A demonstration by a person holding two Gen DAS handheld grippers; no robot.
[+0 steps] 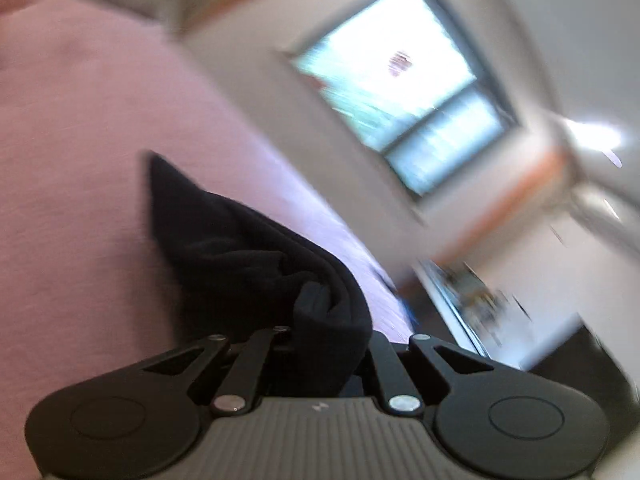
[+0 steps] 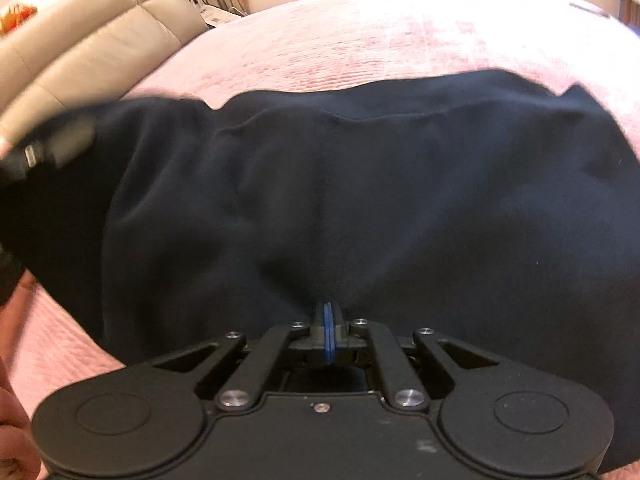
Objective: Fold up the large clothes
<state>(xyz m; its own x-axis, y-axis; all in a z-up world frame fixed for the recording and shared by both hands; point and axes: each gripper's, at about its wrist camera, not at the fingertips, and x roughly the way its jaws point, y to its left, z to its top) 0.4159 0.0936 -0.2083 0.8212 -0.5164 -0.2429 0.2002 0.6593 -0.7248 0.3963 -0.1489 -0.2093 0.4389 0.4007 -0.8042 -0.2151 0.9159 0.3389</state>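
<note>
Left gripper [image 1: 326,340] tilted up toward window [image 1: 404,84]; fingers hidden under bunched fold of dark navy garment [image 1: 248,256], grip cannot tell. Garment [image 2: 360,184] soft, matte, spread wide over pink bed cover [image 2: 360,32], faint seams and creases. Right gripper [image 2: 328,332]: blue-padded fingers [image 2: 325,328] pressed together, pinching garment's near edge.

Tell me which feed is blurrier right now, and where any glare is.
Left wrist view: heavy motion smear across the window, which is blown out white; the dark garment stays fairly readable. Right wrist view: sharper, mild blur at the left edge, pink bedspread overexposed up top, right gripper crisp.
</note>
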